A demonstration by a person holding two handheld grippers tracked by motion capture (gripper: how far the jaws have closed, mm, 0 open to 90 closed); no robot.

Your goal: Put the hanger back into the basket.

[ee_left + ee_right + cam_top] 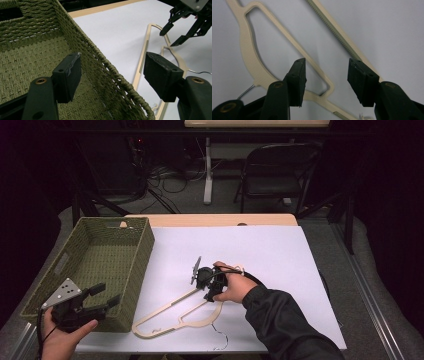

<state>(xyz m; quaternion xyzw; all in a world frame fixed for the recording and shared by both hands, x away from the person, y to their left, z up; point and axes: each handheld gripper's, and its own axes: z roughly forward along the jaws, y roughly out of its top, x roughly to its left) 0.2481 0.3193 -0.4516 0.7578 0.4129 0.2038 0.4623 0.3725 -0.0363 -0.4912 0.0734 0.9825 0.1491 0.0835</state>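
- Hovering with jaws apart over the cream hanger (182,312), the right gripper (206,287) grips nothing.
- At eight o'clock, the left gripper (102,301) gapes across the green woven basket's (142,262) rim.

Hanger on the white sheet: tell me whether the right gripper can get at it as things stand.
Probably yes. The right gripper hangs right over the hanger, jaws open astride one thin bar, nothing between.

- right tongs (206,285) hang open over the cream hanger (172,312) on the white counter (280,255), seemingly not gripping it.
- left tongs (100,302) held open beside the green woven basket (135,275).
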